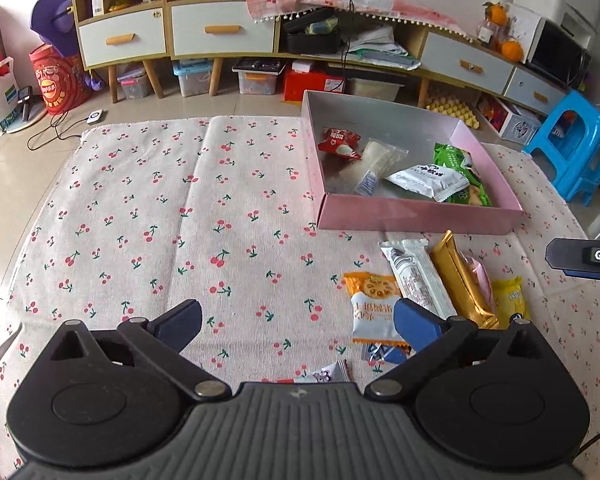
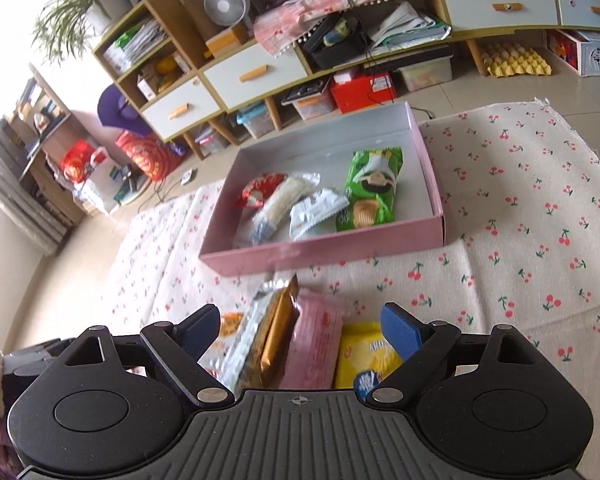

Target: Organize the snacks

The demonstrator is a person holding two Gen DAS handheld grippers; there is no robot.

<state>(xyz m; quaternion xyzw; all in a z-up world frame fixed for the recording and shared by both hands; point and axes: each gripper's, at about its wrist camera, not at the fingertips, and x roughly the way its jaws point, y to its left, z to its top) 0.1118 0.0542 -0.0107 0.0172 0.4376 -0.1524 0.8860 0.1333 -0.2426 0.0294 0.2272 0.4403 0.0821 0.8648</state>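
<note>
A pink box sits on the cherry-print cloth and holds a red packet, a clear packet, a white packet and a green chip bag. In front of it lie loose snacks: an orange biscuit packet, a white bar, a gold bar, a pink packet and a yellow packet. My left gripper is open, above the cloth left of the pile. My right gripper is open, directly above the pile.
The cherry-print cloth covers the floor. Behind it stands a long low cabinet with storage bins beneath. A blue plastic stool stands at the right. Small candy wrappers lie near my left gripper.
</note>
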